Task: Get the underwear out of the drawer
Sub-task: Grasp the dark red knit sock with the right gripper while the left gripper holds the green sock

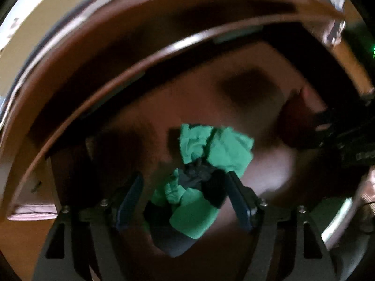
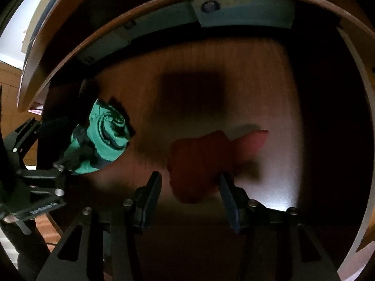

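Drawer (image 2: 234, 53) lay open, floor mostly bare. Left gripper (image 1: 185, 192) stood released around the green underwear (image 1: 218, 147) at the left wall. Right gripper (image 2: 189, 185) straddled the red underwear (image 2: 199, 161) mid-floor, pads not visibly pressing; free room far and right.

The drawer (image 2: 211, 75) floor is reddish-brown wood with a faint straight grain; its rim is paler tan. The bundle (image 2: 106, 138) at the left of the right-wrist frame is bright teal-green with dark navy bands. The cloth (image 2: 199, 161) at centre is dull red, with a pinker flap at its right. Both grippers (image 1: 185, 201) (image 2: 189, 196) are black with dark blue ribbed pads.
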Motion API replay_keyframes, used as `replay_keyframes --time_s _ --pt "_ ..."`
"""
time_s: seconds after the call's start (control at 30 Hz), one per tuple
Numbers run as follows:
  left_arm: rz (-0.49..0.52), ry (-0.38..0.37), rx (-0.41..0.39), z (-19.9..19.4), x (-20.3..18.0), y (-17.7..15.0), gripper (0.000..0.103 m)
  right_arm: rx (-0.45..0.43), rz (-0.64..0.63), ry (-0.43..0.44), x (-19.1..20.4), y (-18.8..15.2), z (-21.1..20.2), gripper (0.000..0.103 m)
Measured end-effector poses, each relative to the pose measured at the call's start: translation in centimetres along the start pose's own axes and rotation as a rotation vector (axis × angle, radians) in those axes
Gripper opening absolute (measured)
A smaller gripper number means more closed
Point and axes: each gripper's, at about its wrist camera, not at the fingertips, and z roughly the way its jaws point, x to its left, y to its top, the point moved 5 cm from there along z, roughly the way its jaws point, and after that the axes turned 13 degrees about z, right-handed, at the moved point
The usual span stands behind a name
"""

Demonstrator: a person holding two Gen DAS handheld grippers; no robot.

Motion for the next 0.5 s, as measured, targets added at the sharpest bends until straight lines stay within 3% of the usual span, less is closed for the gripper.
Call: replay_keyframes --time_s 0.13,0.27,0.37,0.5 --pt "0.055 0.034 0.041 1.1 -1.2 1.2 0.082 0.003 -0.018 -0.022 0.2 0.0 0.1 0.053" --pt "0.080 0.069 0.079 2.1 -2.2 2.2 0.102 0.018 -0.060 -0.068 0.8 -0.4 0.5 0.047" --pt "0.081 0.040 0.140 3.2 -3.2 2.5 0.103 0.013 -0.076 -0.070 0.9 -0.7 0.5 0.044" --pt "0.087 0.025 0.152 3.5 -4.6 3.6 0.101 0.003 -0.079 -0.052 0.5 -0.9 0.2 0.042"
